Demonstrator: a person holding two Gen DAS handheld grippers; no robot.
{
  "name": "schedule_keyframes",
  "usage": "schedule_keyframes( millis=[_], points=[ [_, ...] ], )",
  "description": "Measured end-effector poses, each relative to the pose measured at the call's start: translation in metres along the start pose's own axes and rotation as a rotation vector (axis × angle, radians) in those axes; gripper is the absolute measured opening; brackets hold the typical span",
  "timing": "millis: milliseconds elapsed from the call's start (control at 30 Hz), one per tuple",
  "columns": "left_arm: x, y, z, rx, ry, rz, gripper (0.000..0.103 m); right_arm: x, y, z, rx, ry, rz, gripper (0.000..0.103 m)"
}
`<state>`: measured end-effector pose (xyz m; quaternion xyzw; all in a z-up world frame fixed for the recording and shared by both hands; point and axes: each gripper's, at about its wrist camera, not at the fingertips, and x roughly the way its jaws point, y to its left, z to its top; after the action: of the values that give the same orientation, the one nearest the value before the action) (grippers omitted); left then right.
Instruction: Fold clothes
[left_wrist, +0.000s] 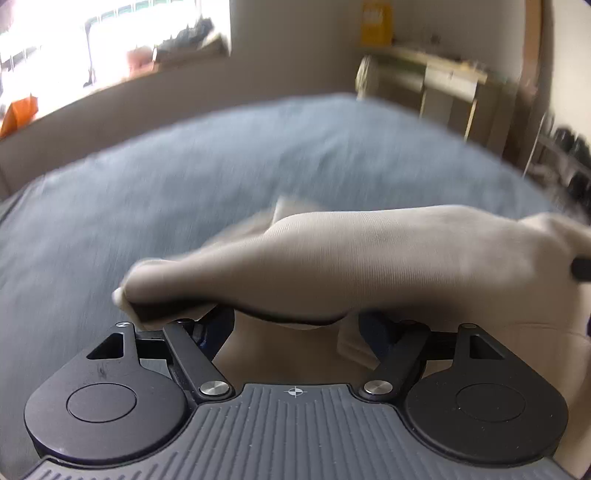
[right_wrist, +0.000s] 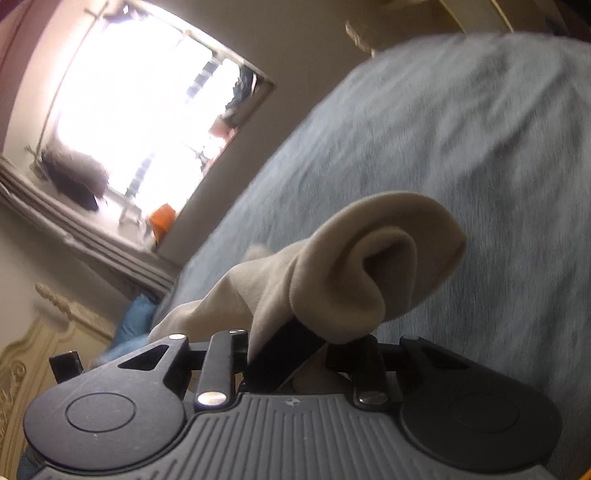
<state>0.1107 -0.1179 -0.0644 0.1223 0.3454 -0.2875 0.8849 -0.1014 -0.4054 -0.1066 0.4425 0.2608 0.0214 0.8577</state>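
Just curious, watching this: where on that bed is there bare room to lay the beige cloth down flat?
The blue bedspread lies bare from the beige garment out to the window wall, and on its far side toward the wooden shelf. It is crowded only close in, where both grippers hold the cloth.

Beige garment (left_wrist: 369, 258) – fine-ribbed matt knit, blue bedcover (left_wrist: 221, 166) – soft, fuzzy cloth
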Motion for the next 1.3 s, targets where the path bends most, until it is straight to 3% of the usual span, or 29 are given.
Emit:
schedule_keyframes(
  millis=[100,167,267,400,600,700,900,1000,1033,1067,1133,1167,1267,1300],
  points=[
    [0.010,-0.010,0.021,0.006,-0.093,-0.019,0.078,0.009,-0.014,0.020,0.045,-0.058,0.000,0.028],
    [0.016,-0.011,0.024,-0.041,-0.165,-0.056,0.083,0.021,-0.033,0.029,0.121,-0.079,-0.002,0.028],
    [0.025,-0.001,0.017,-0.137,-0.183,-0.099,0.089,0.042,-0.073,0.032,0.293,-0.073,0.000,0.028],
    [0.013,0.025,-0.007,-0.190,-0.161,-0.120,0.099,0.057,-0.110,0.026,0.452,-0.060,0.049,0.036],
    [-0.001,0.077,-0.023,-0.246,-0.104,-0.054,0.103,0.052,-0.098,0.029,0.380,0.001,0.021,0.049],
    [0.017,0.107,-0.017,-0.330,-0.077,-0.018,0.103,0.042,-0.095,0.023,0.362,0.025,0.002,0.055],
    [0.094,0.135,-0.006,-0.416,0.074,-0.055,0.100,0.024,-0.091,0.013,0.337,0.073,-0.034,0.061],
    [0.107,0.131,-0.007,-0.422,0.109,-0.052,0.095,0.036,-0.095,0.015,0.351,0.106,-0.029,0.063],
    [0.106,0.128,-0.008,-0.405,0.107,-0.042,0.090,0.040,-0.095,0.015,0.354,0.116,-0.026,0.063],
    [0.105,0.125,-0.008,-0.389,0.105,-0.031,0.077,0.045,-0.096,0.016,0.356,0.126,-0.023,0.064],
    [0.101,0.116,-0.010,-0.319,0.120,-0.019,0.066,0.058,-0.097,0.018,0.355,0.145,0.006,0.064],
    [0.097,0.113,-0.013,-0.306,0.121,-0.048,0.053,0.065,-0.097,0.020,0.354,0.153,0.016,0.064],
    [0.086,0.100,-0.023,-0.296,0.136,-0.151,0.036,0.086,-0.092,0.025,0.326,0.177,0.067,0.064],
    [0.082,0.095,-0.026,-0.298,0.144,-0.187,0.035,0.092,-0.091,0.027,0.317,0.186,0.073,0.064]
  ],
)
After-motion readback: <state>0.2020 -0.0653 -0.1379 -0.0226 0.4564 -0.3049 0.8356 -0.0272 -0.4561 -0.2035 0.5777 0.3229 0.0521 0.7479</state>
